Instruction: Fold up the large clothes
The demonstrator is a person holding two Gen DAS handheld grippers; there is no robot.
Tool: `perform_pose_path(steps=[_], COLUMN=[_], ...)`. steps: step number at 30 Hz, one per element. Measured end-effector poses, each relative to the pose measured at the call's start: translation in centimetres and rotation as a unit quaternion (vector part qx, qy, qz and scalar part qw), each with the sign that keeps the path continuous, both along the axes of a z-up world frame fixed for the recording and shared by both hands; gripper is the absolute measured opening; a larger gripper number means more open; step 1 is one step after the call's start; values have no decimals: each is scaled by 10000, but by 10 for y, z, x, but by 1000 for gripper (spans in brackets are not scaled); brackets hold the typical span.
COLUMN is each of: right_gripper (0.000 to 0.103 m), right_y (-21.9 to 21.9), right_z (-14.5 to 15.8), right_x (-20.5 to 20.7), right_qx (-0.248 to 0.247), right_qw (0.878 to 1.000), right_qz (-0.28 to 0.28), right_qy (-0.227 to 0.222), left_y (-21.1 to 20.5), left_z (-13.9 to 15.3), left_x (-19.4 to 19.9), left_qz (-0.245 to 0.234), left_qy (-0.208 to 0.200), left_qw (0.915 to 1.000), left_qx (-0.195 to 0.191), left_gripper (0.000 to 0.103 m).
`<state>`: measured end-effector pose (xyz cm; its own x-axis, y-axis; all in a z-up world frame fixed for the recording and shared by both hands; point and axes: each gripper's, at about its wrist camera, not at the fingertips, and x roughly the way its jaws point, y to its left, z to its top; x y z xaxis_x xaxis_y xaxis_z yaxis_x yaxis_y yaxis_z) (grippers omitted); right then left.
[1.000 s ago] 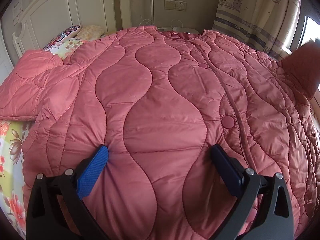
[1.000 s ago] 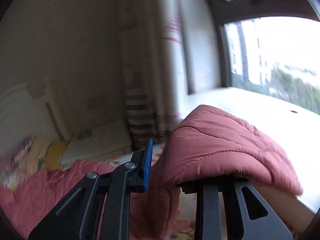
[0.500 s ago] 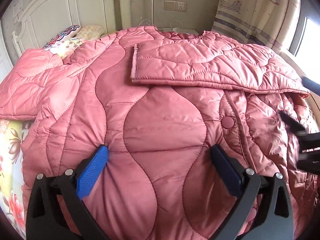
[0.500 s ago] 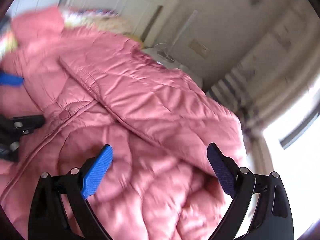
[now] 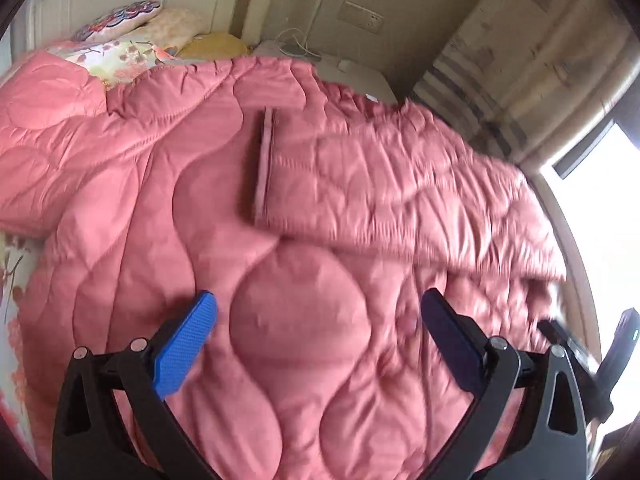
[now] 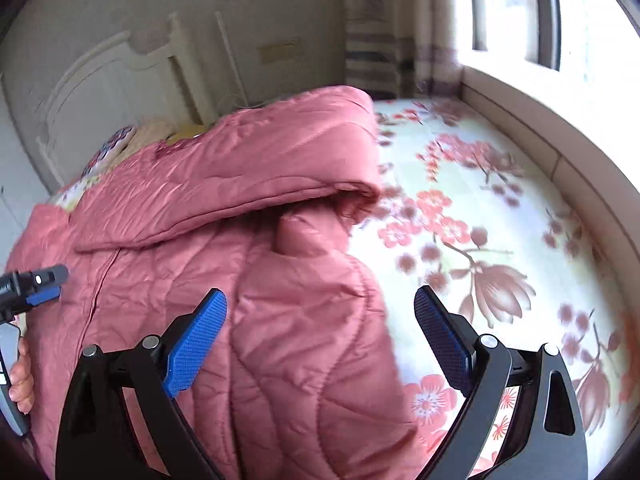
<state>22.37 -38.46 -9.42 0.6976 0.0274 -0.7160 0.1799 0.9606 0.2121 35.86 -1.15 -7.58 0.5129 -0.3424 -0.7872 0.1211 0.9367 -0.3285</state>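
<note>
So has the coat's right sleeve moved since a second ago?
Yes. The sleeve now lies folded across the coat, its cuff reaching toward the headboard side; a second ago it hung off by the window.

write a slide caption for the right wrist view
Open right gripper hovers over the side edge of a pink quilted coat, one sleeve folded across it, on a floral bedsheet.

We see daylight from the window blown out to white glare; the pink quilted coat smears with motion blur, and both fisheye views curve into dark corners.
</note>
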Motion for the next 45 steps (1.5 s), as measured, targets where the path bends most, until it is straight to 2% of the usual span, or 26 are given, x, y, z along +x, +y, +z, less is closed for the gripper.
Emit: perform_pose_path(steps=[2,4,5,8,9,13,16,17,19,20,21,22,23,24,26,27,29,32,34,35,36,37,39,41,43,45], right_gripper=[90,90,90,90,90,90,91,91,91,91,91,91,91,91,91,91,89,79,74,71,70,69,65,64,64,64], right_y=[-12,-18,-21,-23,-23,-20,-20,-20,-20,-20,-21,-21,-21,-21,-21,-21,-19,-15,-15,-16,-18,-19,-21,-18,-12,2], right_z=[-5,-11,-12,-14,-14,-14,-15,-15,-15,-15,-15,-15,-15,-15,-15,-15,-13,-10,-9,-8,-8,-7,-4,7,32,61], right_x=[1,6,5,5,6,4,4,4,4,5,5,4,4,4,4,4,3,1,1,0,-2,-2,-5,-6,-4,7], right_qx=[277,469,529,583,586,592,601,600,593,593,594,593,589,586,582,572,519,400,408,434,485,523,539,435,408,64], right_qw=[9996,9987,9984,9980,9980,9980,9979,9979,9980,9980,9980,9980,9980,9980,9981,9981,9985,9991,9991,9990,9987,9985,9983,9986,9979,9968], right_qz=[-108,-165,-185,-214,-209,-189,-190,-190,-189,-190,-188,-188,-190,-188,-185,-180,-149,-113,-87,-91,-94,-94,-112,-206,-100,69], right_qy=[41,108,108,110,117,120,121,122,125,125,124,124,125,125,122,111,67,-7,-37,-63,-104,-135,-182,-207,-490,-800], left_y=[-3,-9,-12,-23,-23,-10,-5,-6,-11,-13,-14,-13,-13,-13,-23,-37,-69,-89,-88,-84,-74,-65,-51,-47,-51,-57], left_z=[0,-7,-10,-11,-8,9,4,1,-6,-6,1,11,22,35,50,53,46,21,-5,-14,-16,-15,-19,-21,-24,-25], left_x=[20,39,44,49,49,45,45,45,41,37,29,19,9,-3,-15,-17,-13,7,24,30,35,38,43,44,42,40], left_qz=[185,345,371,414,382,764,927,908,657,691,1040,1660,2207,2417,1824,1320,509,-290,-310,-338,-310,-263,-289,-303,-285,-269], left_qy=[42,163,184,-145,-203,-502,-404,-379,-457,-620,-936,-1314,-1622,-1971,-2351,-2437,-2396,-1791,-1347,-1152,-992,-885,-717,-704,-724,-746], left_qw=[9998,9991,9988,9964,9968,9941,9904,9892,9871,9820,9654,9363,9081,8986,9230,9321,9349,9543,9567,9603,9704,9770,9844,9861,9846,9831], left_qx=[46,189,268,720,678,589,944,1087,1386,1644,2200,2802,3167,3086,2441,2331,2566,2373,2563,2519,2178,1921,1579,1476,1565,1652], left_gripper=[100,92,82,27,18,16,17,23,43,63,76,79,86,88,89,90,94,94,95,99,101,101,101,101,101,101])
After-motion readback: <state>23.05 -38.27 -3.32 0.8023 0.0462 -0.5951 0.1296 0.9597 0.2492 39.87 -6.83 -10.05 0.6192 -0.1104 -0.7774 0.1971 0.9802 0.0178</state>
